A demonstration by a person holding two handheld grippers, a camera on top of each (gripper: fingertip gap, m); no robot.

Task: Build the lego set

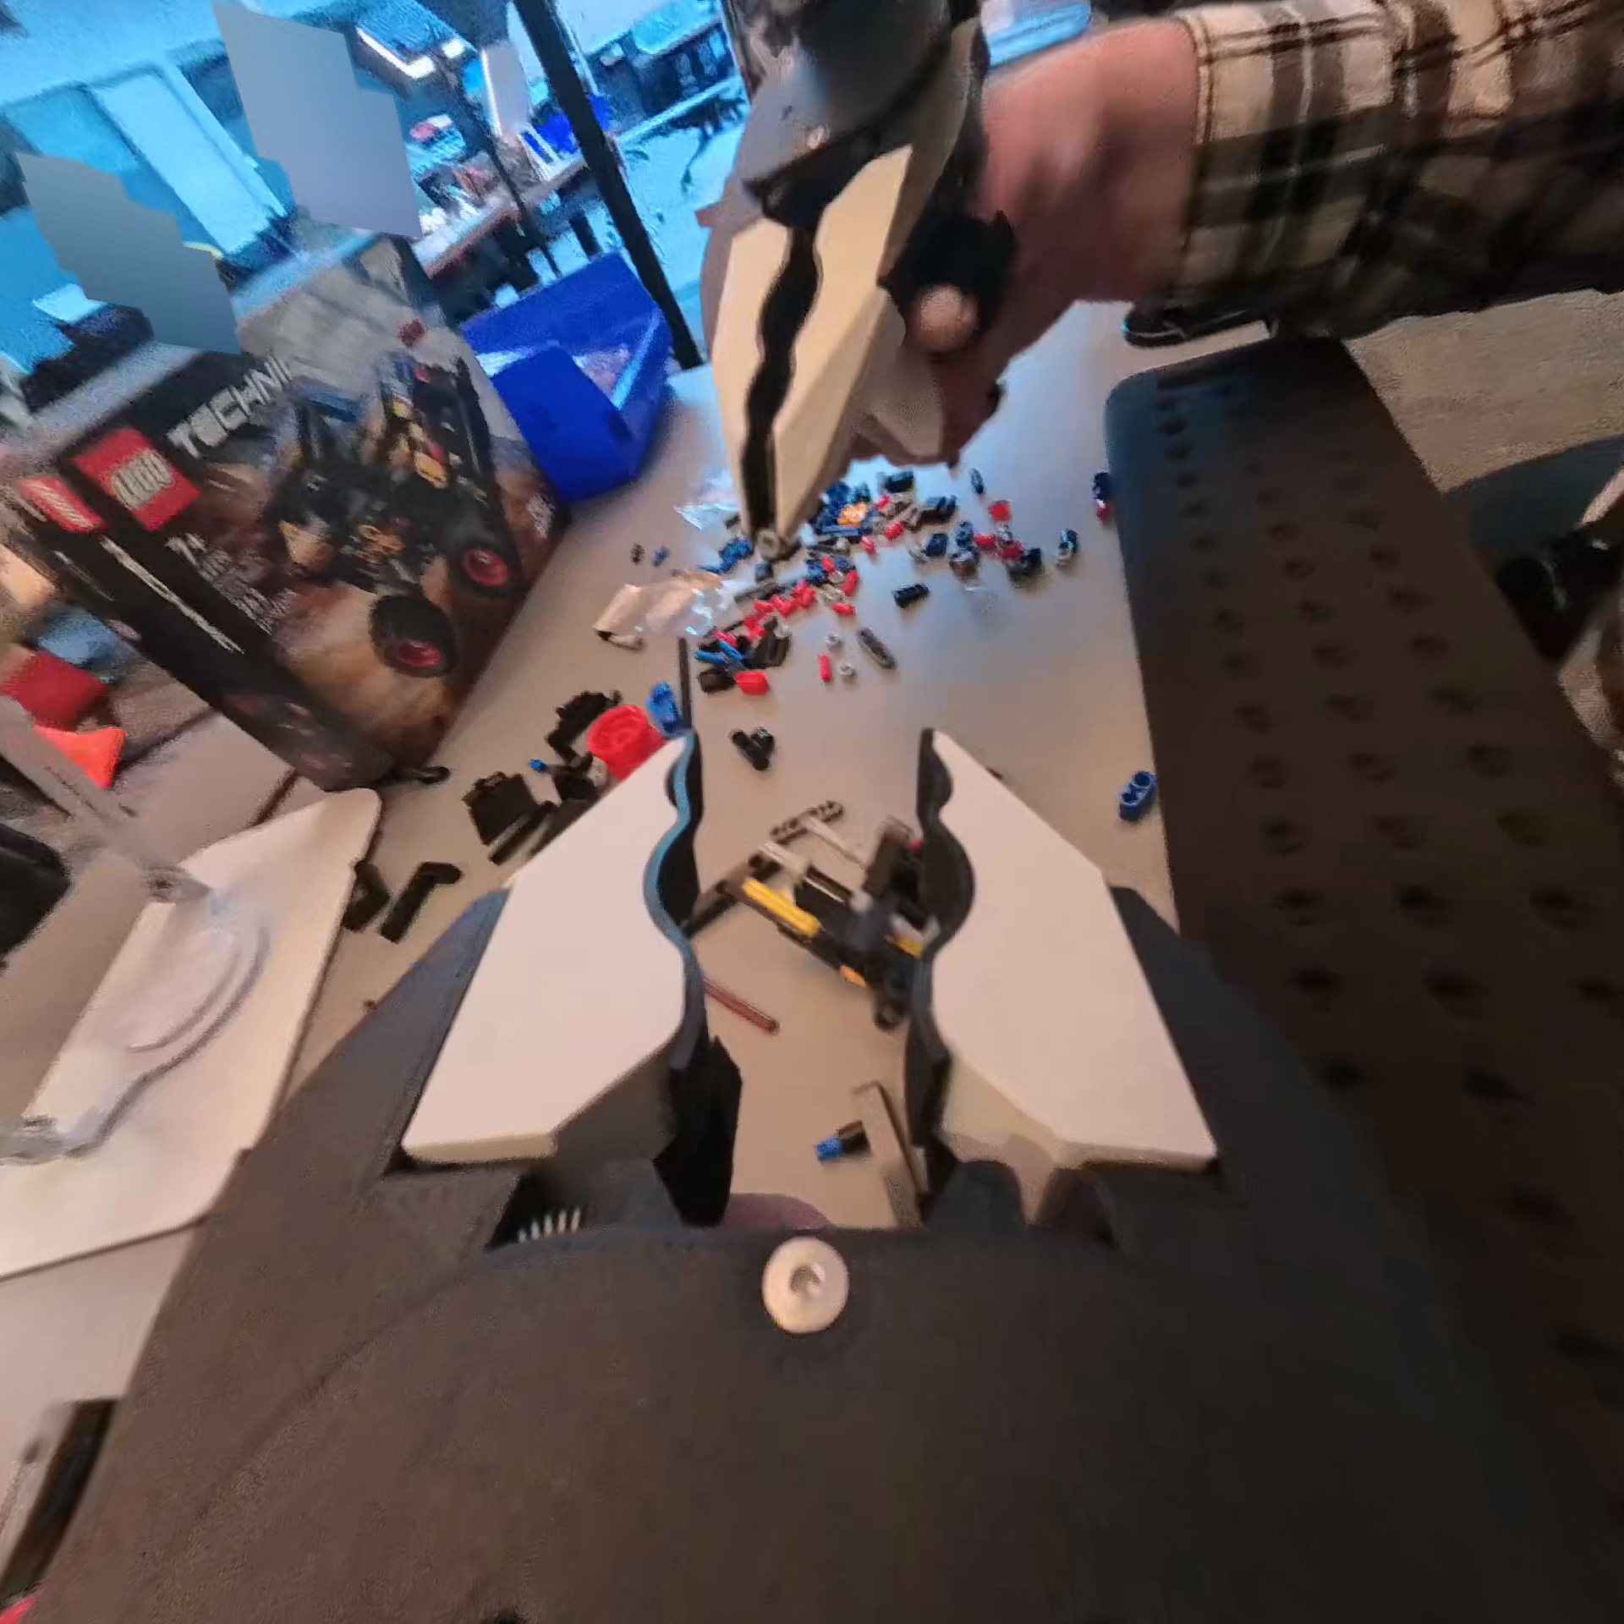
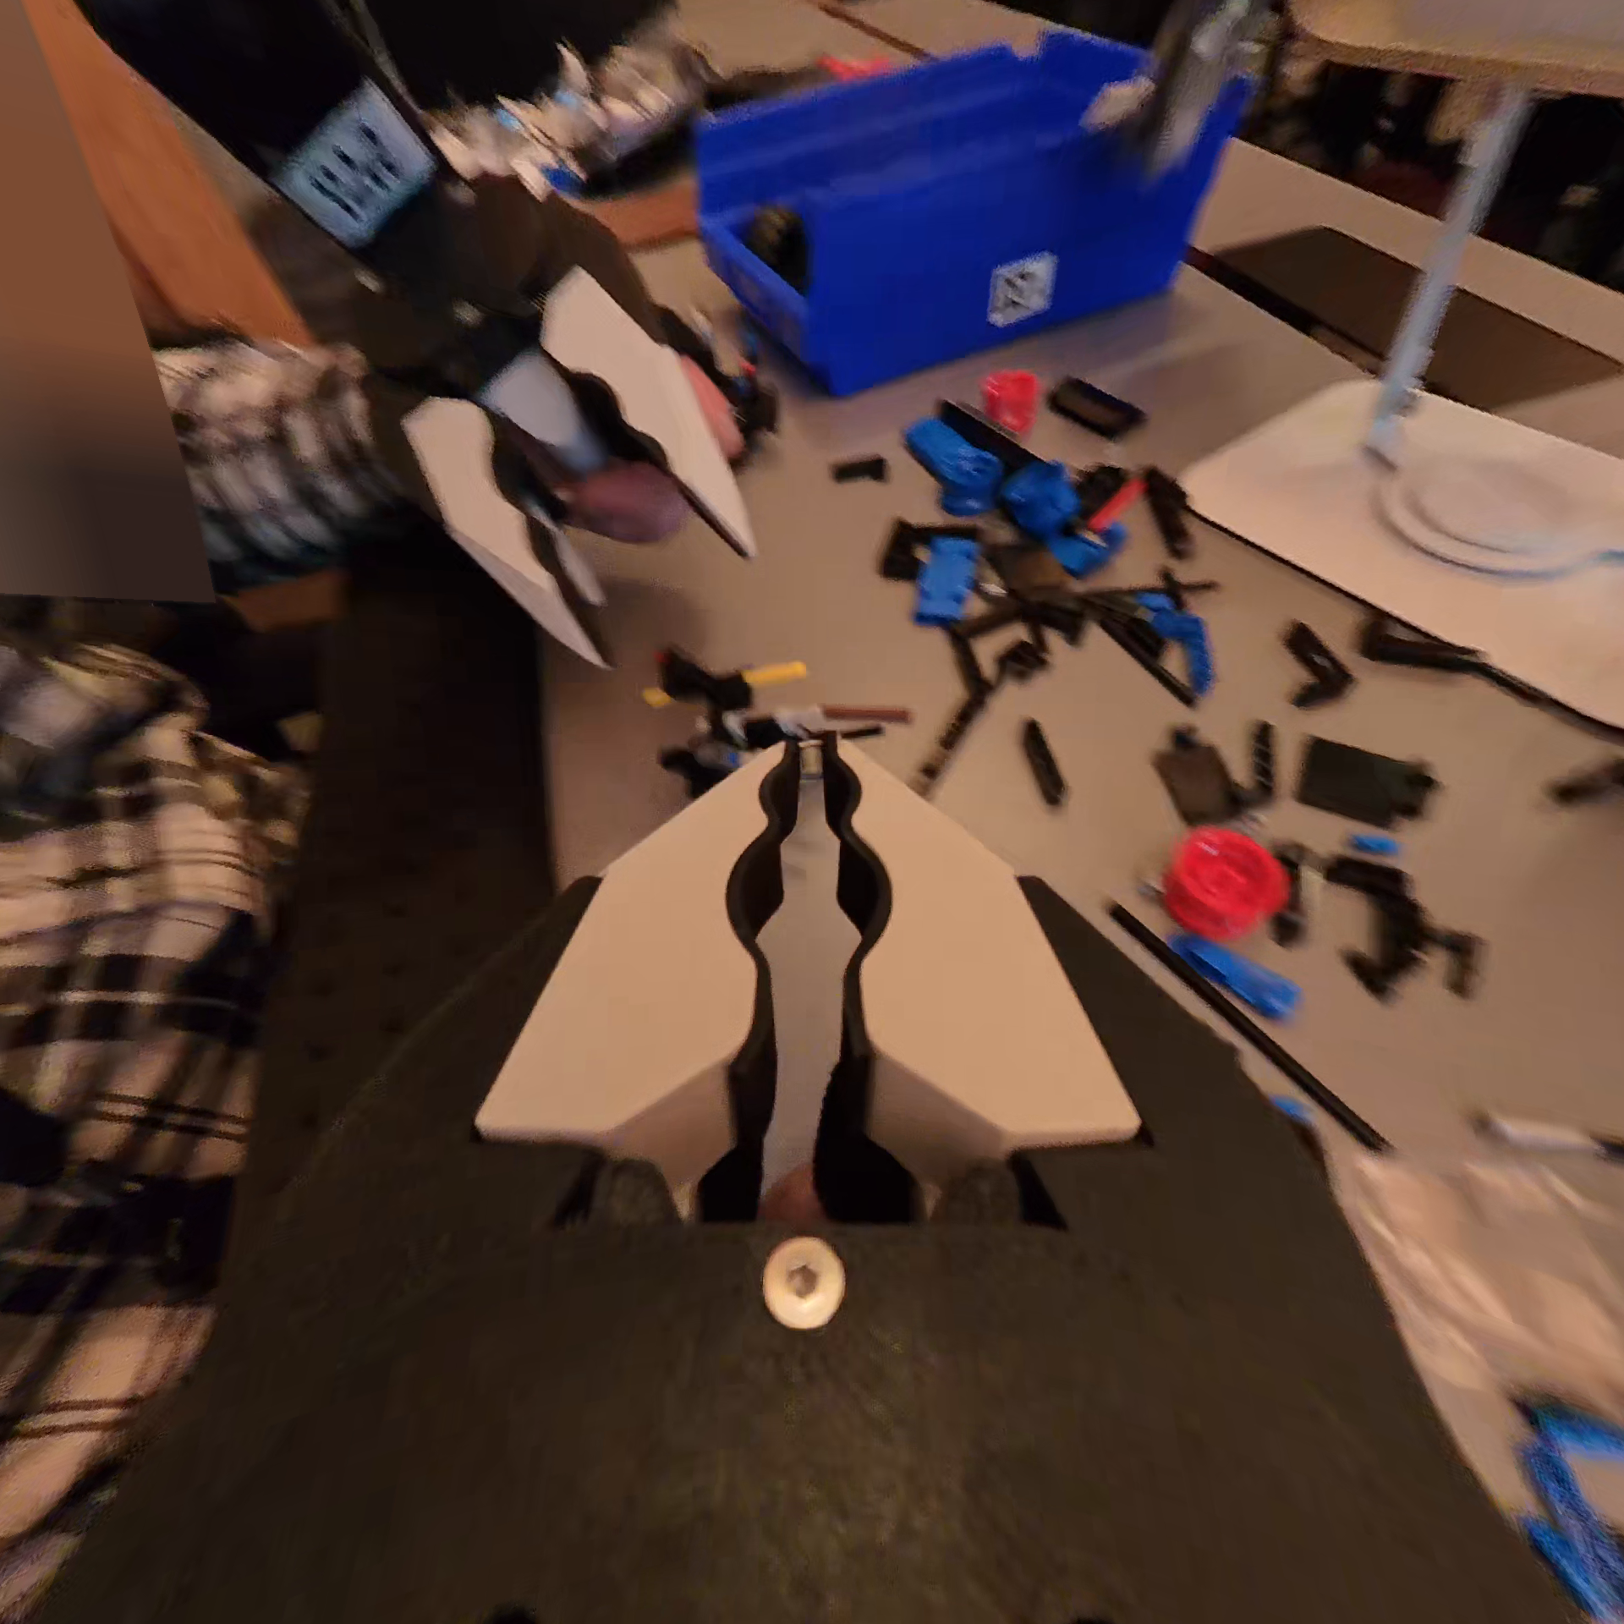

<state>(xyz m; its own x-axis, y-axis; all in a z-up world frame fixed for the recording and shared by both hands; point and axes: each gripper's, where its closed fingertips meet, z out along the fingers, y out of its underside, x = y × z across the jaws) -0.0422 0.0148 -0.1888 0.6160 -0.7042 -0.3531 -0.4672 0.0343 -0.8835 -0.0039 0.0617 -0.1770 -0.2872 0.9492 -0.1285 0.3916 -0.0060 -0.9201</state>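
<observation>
My left gripper (image 1: 808,749) is open and empty, hovering just above a partly built black, yellow and grey lego assembly (image 1: 844,905) on the grey table. My right gripper (image 2: 813,747) is shut on a small grey lego piece (image 2: 814,757) at its tips. In the left wrist view the right gripper (image 1: 767,532) hangs point-down over a pile of small red, blue and black pieces (image 1: 879,554), with the grey piece (image 1: 770,543) in its tips. In the right wrist view the left gripper (image 2: 672,602) shows open above the assembly (image 2: 729,703).
A lego box (image 1: 290,545) stands at the left and a blue bin (image 1: 571,387) behind it. A red wheel (image 2: 1221,888), black beams and blue panels (image 2: 967,466) lie scattered. A white lamp base (image 2: 1494,501) sits on white paper. A black perforated surface (image 1: 1318,791) lies at the right. About 8 centimetres separates my left fingertips from my right. It is some 15 centimetres from my right tips to the red wheel (image 2: 1221,888). It turns up in the left wrist view (image 1: 627,724) as well.
</observation>
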